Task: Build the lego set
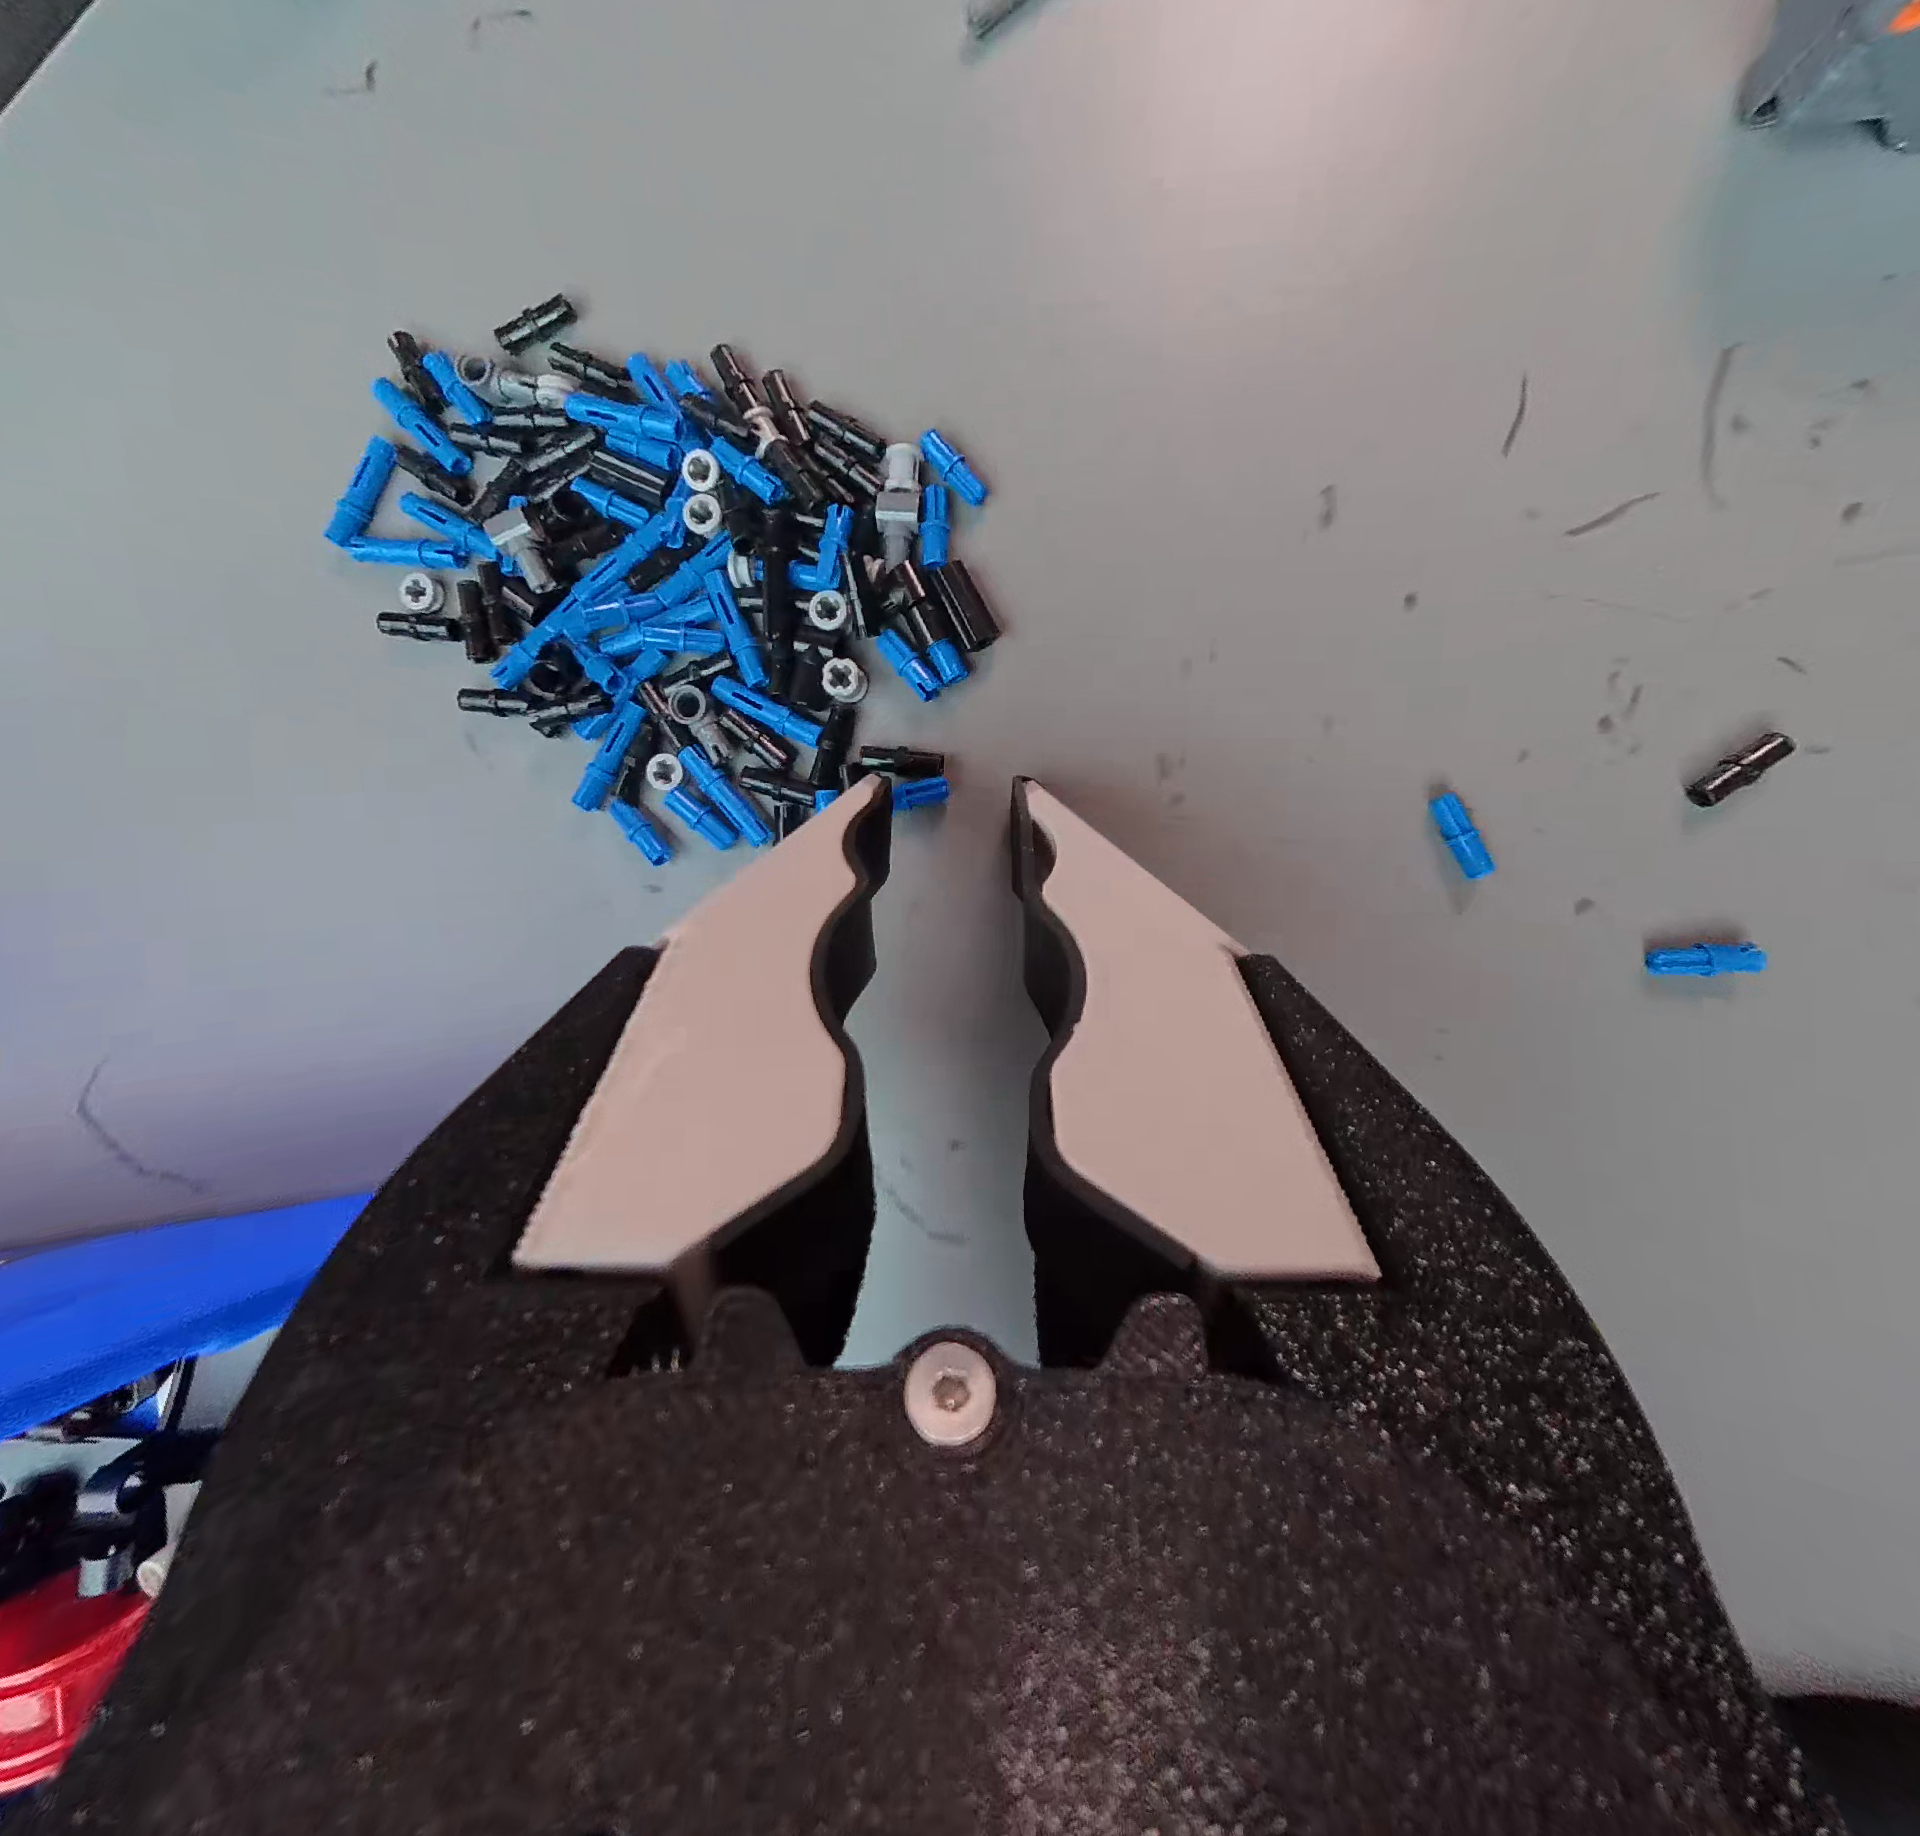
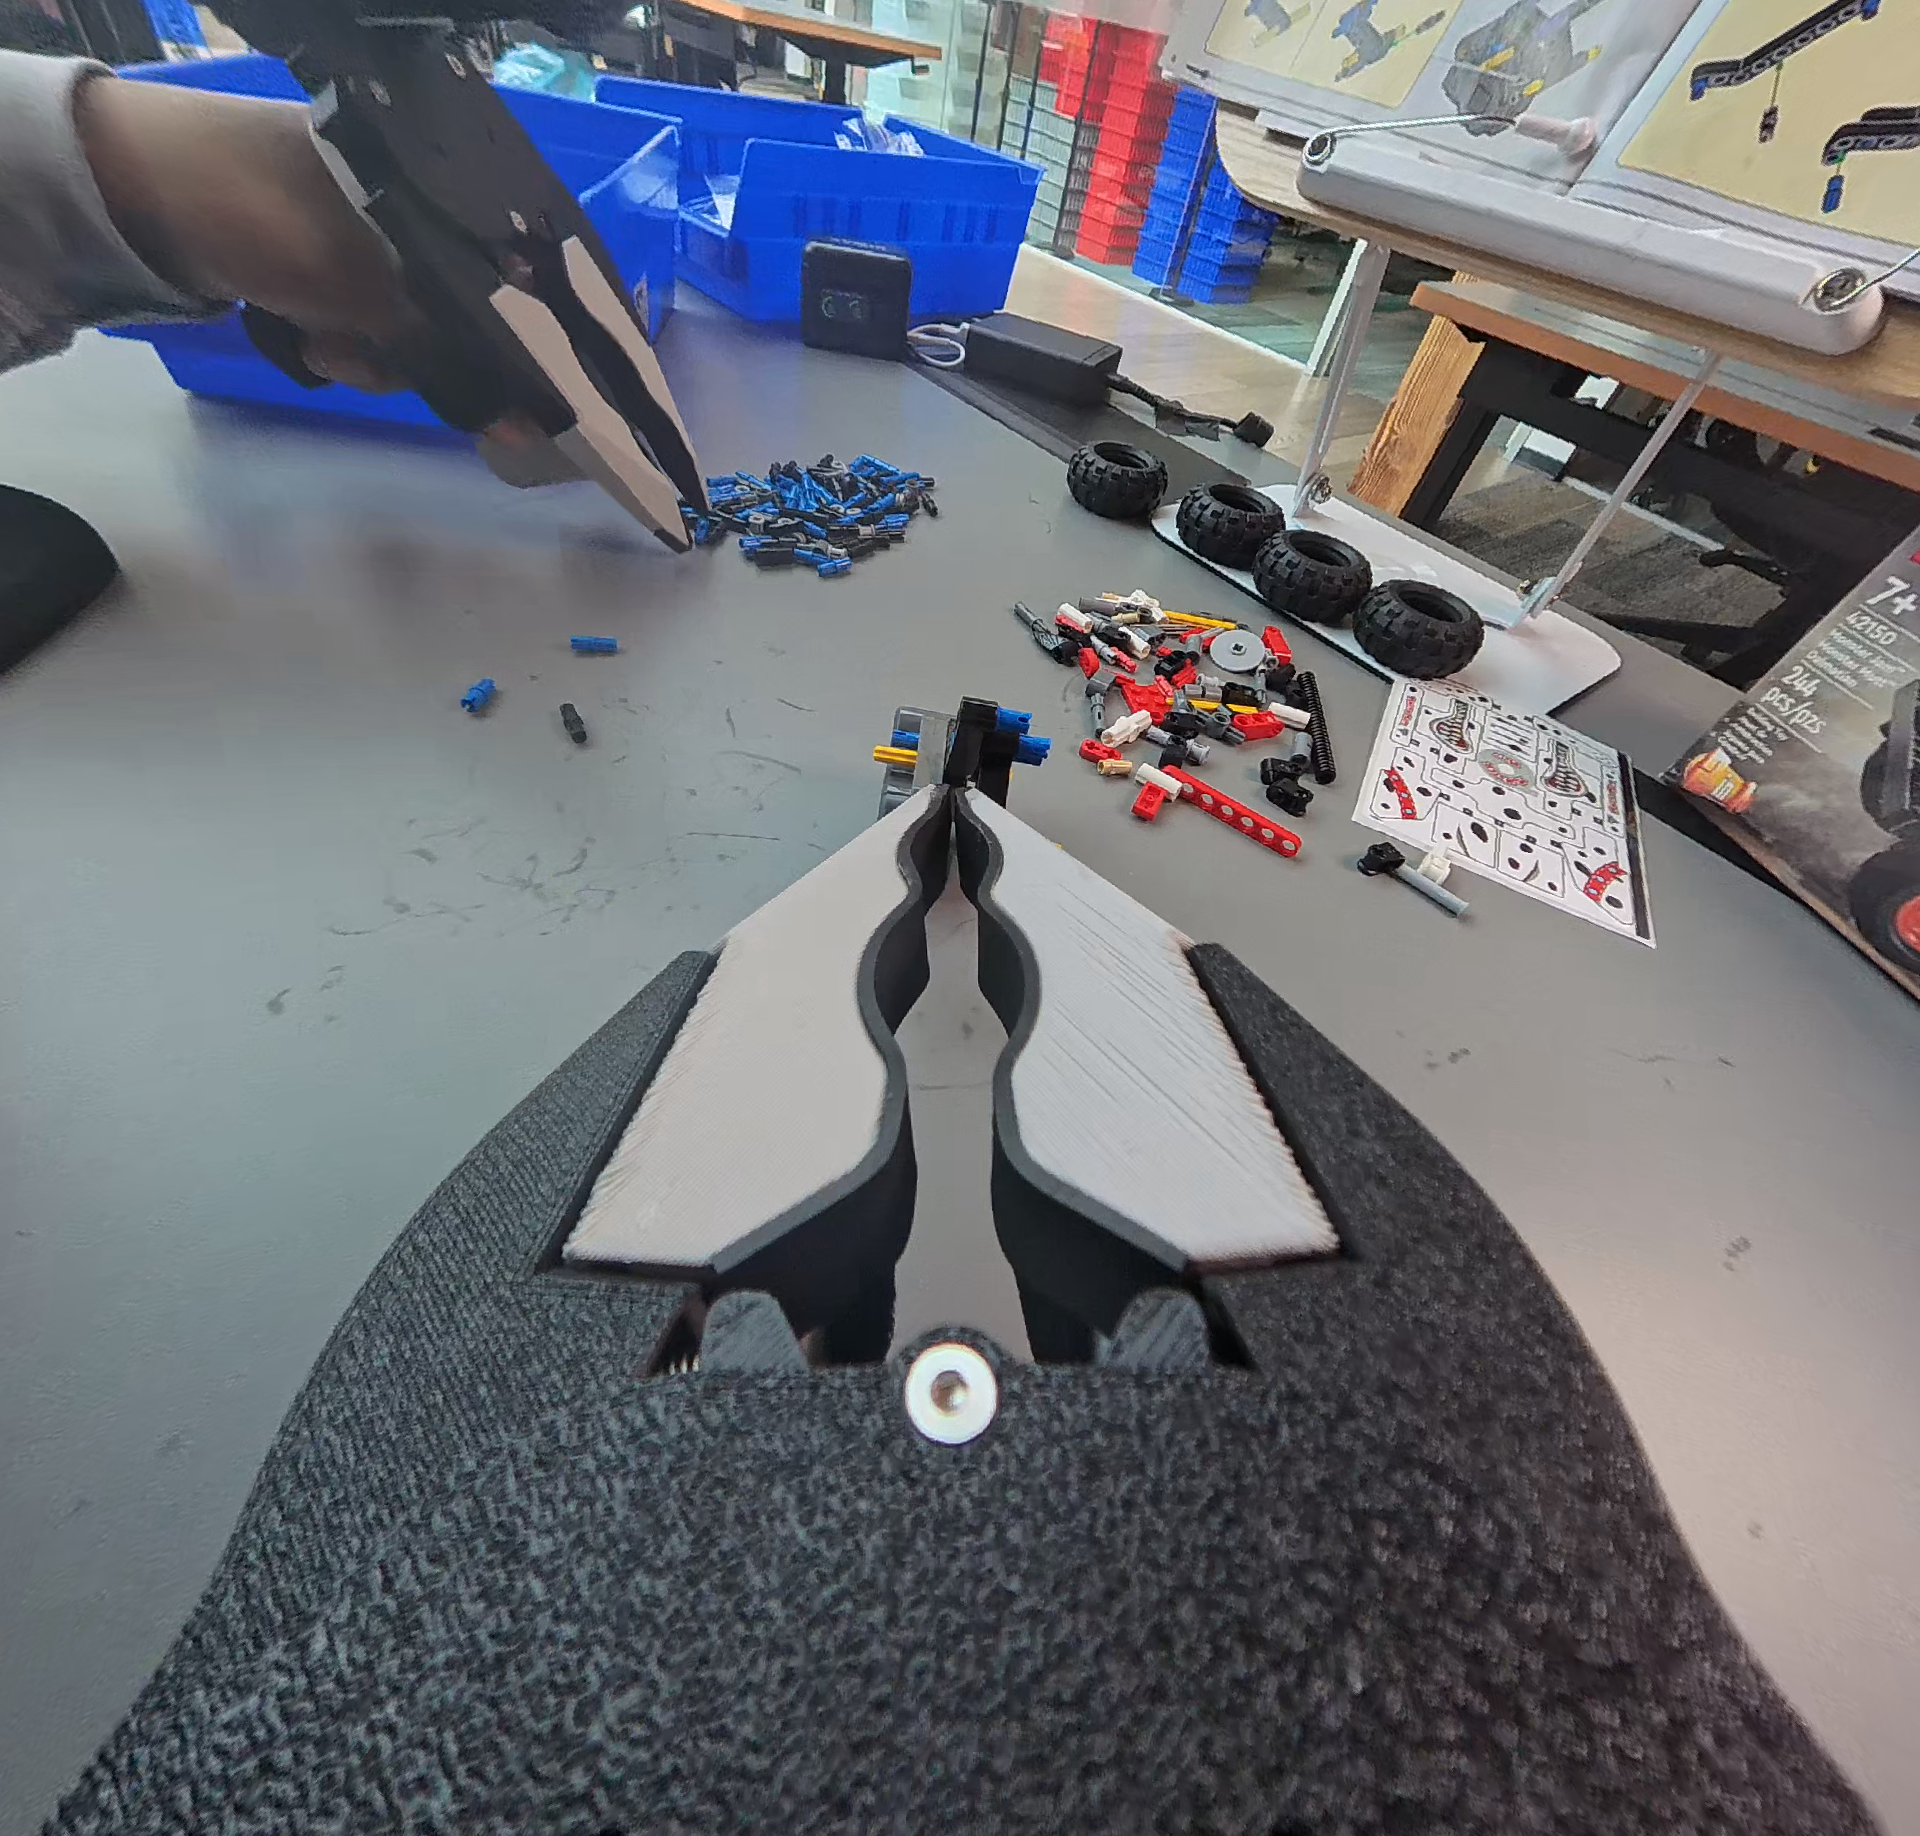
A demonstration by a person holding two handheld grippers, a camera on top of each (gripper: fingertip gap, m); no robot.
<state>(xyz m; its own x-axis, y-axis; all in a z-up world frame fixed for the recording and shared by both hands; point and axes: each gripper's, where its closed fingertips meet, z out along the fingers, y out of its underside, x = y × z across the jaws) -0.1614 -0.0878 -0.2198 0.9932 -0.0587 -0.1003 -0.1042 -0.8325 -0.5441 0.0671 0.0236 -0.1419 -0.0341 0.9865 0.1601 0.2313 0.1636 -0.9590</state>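
With the left hand-held gripper (image 1: 951,794) slightly open and empty at the pin pile (image 1: 665,581) edge on the table (image 1: 1247,436), closing may pinch several pins or flick them, while the right hand-held gripper (image 2: 954,799) clamps the small assembly (image 2: 961,742).

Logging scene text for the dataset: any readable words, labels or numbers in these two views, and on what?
I don't transcribe writing, so this lists only where it stands.
Dark cardboard set box, right edge: printed words and numbers, legible.
White sticker sheet with red and black decals: lettering too small to read.
Open instruction booklet on the white stand: step numbers.
Small black square device: display blurred.
Left wrist view: none.
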